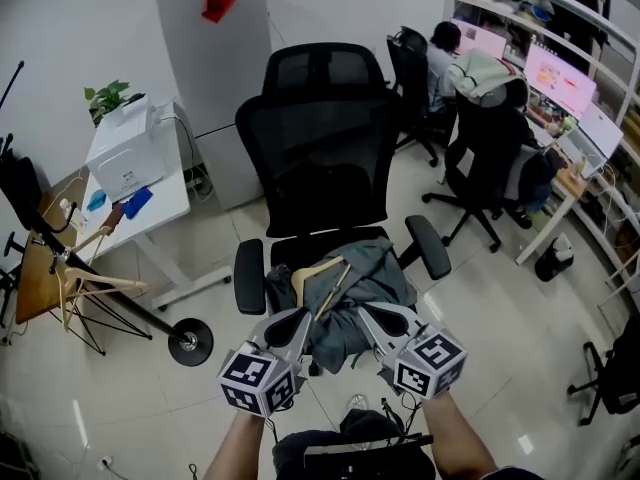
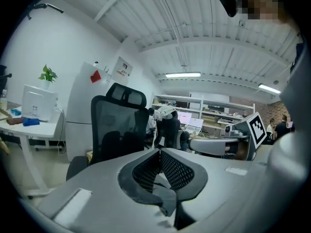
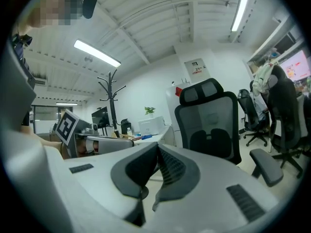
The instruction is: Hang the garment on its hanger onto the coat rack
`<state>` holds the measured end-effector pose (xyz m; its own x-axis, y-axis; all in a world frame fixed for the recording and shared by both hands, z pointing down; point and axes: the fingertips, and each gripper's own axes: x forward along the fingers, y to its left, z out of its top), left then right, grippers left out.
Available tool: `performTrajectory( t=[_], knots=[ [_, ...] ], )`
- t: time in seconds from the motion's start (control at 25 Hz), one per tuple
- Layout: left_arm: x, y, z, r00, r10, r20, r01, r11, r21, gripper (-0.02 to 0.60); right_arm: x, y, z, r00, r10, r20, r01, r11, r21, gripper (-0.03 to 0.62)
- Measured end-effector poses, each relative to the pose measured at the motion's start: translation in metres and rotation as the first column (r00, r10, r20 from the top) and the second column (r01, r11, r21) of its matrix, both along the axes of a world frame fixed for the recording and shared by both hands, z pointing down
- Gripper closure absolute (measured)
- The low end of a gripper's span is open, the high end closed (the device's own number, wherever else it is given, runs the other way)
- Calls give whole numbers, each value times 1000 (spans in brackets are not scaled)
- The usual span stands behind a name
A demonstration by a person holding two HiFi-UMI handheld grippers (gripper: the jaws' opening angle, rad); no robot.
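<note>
A grey garment (image 1: 368,286) on a wooden hanger (image 1: 318,272) lies crumpled on the seat of a black office chair (image 1: 325,158). My left gripper (image 1: 297,320) and right gripper (image 1: 375,316) hover side by side just in front of the seat's near edge, tips towards the garment. Both are shut with nothing between their pads. The left gripper (image 2: 159,150) points up at the chair back in its own view. So does the right gripper (image 3: 158,144) in its view. The black coat rack (image 1: 190,341) stands at the left, and its hooked top (image 3: 112,89) shows in the right gripper view.
A white desk (image 1: 150,203) with a printer (image 1: 128,153) and a plant stands at the left, a grey cabinet (image 1: 225,58) behind the chair. Spare wooden hangers (image 1: 85,278) hang by the rack. More office chairs (image 1: 490,158) and seated people fill the back right.
</note>
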<state>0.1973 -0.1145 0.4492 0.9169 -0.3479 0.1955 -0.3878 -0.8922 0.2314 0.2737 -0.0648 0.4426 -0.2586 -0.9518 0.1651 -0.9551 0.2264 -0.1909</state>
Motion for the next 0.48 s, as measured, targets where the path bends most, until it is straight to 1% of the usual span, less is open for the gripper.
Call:
performTrajectory(
  t=[0.12,0.24,0.36,0.48],
  knots=[
    [11,-12,3,998,-61,23,61,998,-14,566,18,-9,5,999,-35,-14,35,999,-20,592],
    [14,-21,13,993,-102,57,104,994,-31,565,34,-17,9,999,-36,9,36,999,-31,592],
    [8,-27,29,987,-134,90,140,988,-66,566,33,-24,18,998,-49,31,51,997,-51,592],
    [5,-32,50,982,-143,122,156,982,-103,565,30,-34,28,998,-56,37,58,995,-75,592]
  ],
)
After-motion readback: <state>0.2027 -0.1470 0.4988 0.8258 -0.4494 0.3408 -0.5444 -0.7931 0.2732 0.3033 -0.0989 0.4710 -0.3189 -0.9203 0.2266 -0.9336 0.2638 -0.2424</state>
